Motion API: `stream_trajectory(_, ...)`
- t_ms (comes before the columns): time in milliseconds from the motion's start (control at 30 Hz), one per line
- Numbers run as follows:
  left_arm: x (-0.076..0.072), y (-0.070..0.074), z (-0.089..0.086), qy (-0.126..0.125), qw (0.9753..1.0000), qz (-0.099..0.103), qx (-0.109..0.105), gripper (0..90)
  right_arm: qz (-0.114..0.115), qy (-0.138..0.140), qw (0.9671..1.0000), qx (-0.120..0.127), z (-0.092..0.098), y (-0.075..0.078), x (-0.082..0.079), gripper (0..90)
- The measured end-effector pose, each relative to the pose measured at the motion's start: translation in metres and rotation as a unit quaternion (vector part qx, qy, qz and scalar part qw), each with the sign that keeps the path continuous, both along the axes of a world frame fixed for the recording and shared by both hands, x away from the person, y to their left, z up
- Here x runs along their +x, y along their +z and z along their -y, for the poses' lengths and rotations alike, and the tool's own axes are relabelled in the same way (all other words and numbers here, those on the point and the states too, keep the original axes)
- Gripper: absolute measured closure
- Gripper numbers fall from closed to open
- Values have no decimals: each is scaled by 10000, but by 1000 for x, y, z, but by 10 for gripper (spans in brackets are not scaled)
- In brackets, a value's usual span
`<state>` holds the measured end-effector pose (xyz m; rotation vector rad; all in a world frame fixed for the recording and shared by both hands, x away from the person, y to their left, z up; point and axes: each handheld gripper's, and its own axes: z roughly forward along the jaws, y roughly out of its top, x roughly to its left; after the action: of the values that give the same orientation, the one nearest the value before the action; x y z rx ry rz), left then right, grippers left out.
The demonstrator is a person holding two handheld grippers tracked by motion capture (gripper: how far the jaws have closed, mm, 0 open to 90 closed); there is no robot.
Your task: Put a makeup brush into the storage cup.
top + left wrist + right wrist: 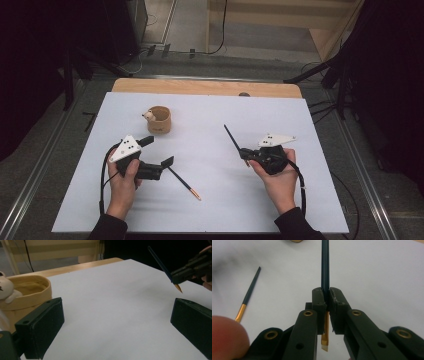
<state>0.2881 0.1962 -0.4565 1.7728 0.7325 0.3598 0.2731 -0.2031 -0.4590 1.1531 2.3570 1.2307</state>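
Counting 2 pencils: 1 clamped in the right tongs (246, 156), 1 pencil (184, 183) lying beside the left tongs (159, 151), spread apart; 1 cup (159, 120) stands beyond, bench (210, 210) margins roomy.

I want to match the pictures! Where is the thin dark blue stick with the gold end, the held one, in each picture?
High view: thin dark blue brush with a gold end, right of centre, slanting up-left.
Left gripper view: top right, gold tip down.
Right gripper view: centre, running straight up.
Shared landmark: the right gripper clamping it.
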Motion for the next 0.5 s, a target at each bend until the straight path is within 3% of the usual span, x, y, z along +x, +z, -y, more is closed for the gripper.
stream_trajectory(200, -1, 1, 3, -64, 10000, 11, 73, 0, 22, 190, 9998, -55, -12, 0, -2, 847)
stream_trajectory(500, 0, -1, 8, -264, 9996, -104, -32, 0, 37, 366, 9992, -155, -20, -1, -4, 847)
